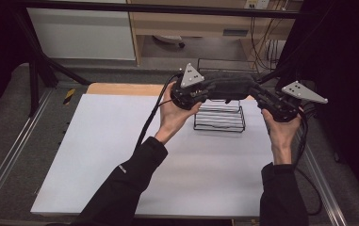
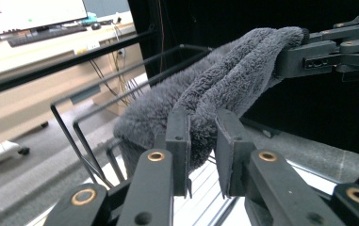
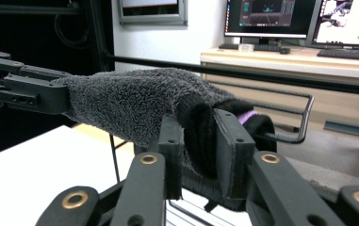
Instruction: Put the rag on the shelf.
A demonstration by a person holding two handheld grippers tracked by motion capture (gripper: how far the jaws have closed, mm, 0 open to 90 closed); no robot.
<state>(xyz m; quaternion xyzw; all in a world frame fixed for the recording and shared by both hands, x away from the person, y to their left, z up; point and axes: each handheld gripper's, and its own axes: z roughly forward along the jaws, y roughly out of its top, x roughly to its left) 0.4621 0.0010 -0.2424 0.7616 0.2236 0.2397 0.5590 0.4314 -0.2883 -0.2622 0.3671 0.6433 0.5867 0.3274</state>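
Grippers, two: left gripper (image 1: 204,90), right gripper (image 1: 257,94) each clamped on one grey sock (image 1: 228,84); one wire rack (image 1: 219,117).

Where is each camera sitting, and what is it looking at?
High view: above the person's side, looking down on the table; both forearms, left gripper and right gripper show.
Left gripper view: rides the left gripper, looking along its jaws at the grey sock.
Right gripper view: rides the right gripper, facing the monitors.
Shared: the sock and the wire rack.
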